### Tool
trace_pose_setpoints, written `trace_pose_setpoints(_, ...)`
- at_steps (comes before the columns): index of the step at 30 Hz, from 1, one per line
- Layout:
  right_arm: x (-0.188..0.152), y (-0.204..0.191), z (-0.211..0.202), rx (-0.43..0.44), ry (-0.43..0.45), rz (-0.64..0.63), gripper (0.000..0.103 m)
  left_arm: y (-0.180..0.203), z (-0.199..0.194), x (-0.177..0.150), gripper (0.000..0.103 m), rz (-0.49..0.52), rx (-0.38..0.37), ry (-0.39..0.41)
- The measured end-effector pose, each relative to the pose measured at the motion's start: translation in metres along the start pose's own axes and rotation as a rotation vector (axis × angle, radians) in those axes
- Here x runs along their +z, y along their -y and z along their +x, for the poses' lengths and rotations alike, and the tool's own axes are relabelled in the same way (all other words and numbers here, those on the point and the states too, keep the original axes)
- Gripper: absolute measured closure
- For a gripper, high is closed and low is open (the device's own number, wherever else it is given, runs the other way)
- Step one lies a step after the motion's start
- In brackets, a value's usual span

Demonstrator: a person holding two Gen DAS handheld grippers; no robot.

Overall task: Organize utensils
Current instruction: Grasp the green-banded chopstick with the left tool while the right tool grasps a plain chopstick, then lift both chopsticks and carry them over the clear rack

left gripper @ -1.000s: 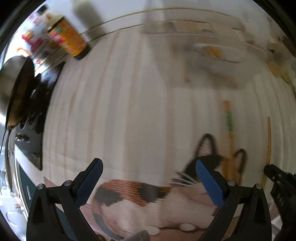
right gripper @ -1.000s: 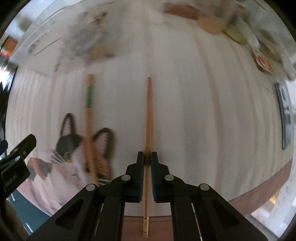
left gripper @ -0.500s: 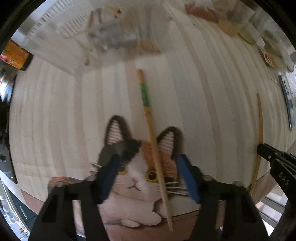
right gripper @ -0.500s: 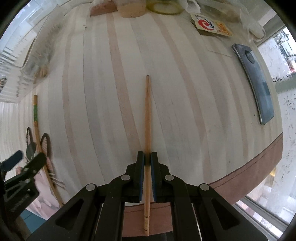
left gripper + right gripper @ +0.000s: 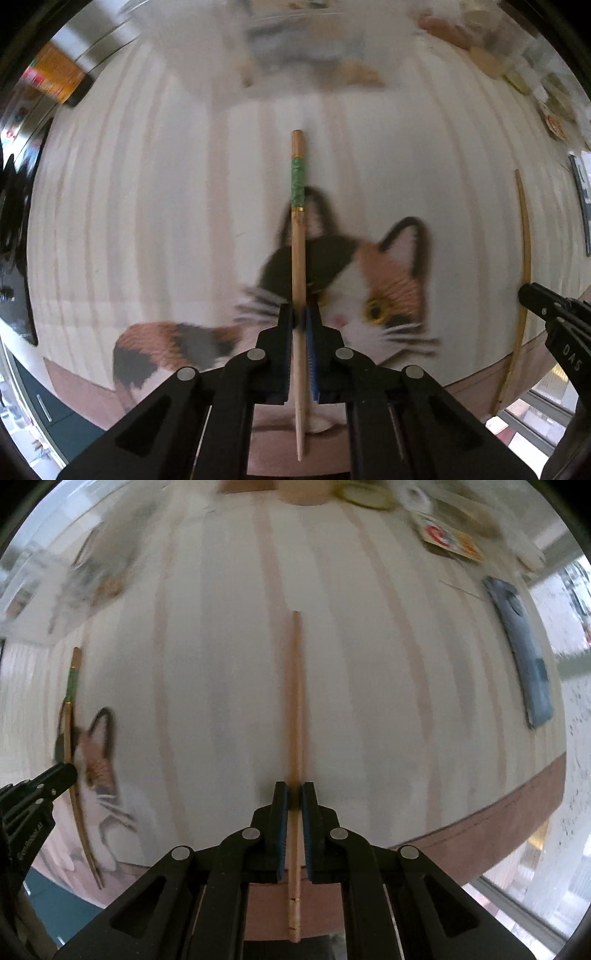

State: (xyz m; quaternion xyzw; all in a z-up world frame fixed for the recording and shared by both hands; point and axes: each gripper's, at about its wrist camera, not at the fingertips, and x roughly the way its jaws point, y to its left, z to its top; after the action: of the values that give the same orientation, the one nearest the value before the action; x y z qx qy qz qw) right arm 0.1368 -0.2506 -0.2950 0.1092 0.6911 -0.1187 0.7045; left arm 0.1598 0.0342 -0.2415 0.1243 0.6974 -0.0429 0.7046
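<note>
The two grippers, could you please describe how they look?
Both the left gripper and the right gripper are matte black, angular linkages with round silver pivot pins and blue finger pads. White lettering marks their sides. No cables or sleeves show.

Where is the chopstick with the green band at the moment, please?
The green-banded chopstick is clamped in the left gripper, pointing forward over the cat picture. In the right wrist view it shows at far left.

A plain wooden chopstick is clamped between the right tongs above the striped bench. Toward the bench's left edge, a green-banded chopstick is gripped by the left tongs over a cat-print mat.
</note>
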Motion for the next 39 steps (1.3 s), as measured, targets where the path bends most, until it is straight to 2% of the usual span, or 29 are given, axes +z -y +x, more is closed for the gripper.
trace_pose_setpoints(4, 0.004, -0.03, -0.001, 0.054, 0.002, -0.064, 0.096, -0.016, 0.002, -0.004, 0.098, -0.032, 0.003, -0.003)
trace_pose_setpoints(9, 0.004, -0.053, -0.001, 0.041, -0.003, -0.123, 0.095, -0.018, 0.002, -0.004, 0.098, -0.037, -0.003, 0.0)
trace_pose_setpoints(11, 0.0, -0.053, -0.001, 0.04, -0.02, -0.125, 0.095, -0.014, 0.003, -0.005, 0.098, -0.044, -0.011, -0.003)
trace_pose_setpoints(15, -0.014, -0.055, -0.002, 0.021, -0.052, -0.163, 0.089, -0.043, -0.005, 0.001, 0.098, -0.056, -0.031, -0.008)
trace_pose_setpoints(18, -0.025, -0.059, -0.002, 0.009, -0.037, -0.173, 0.088, -0.049, -0.002, 0.0, 0.098, -0.053, -0.033, -0.007)
trace_pose_setpoints(28, -0.027, -0.063, -0.002, -0.018, -0.01, -0.192, 0.089, -0.042, 0.0, -0.001, 0.098, -0.052, -0.028, 0.001)
trace_pose_setpoints(29, -0.028, -0.063, -0.002, -0.017, -0.009, -0.191, 0.089, -0.042, 0.0, -0.002, 0.098, -0.05, -0.025, 0.005)
trace_pose_setpoints(31, -0.027, -0.064, -0.002, -0.019, -0.007, -0.195, 0.096, -0.036, -0.001, -0.005, 0.098, -0.049, 0.003, 0.015)
trace_pose_setpoints(39, -0.037, -0.06, -0.024, 0.023, 0.024, -0.155, 0.096, -0.051, -0.043, -0.012, 0.098, -0.07, 0.052, 0.119)
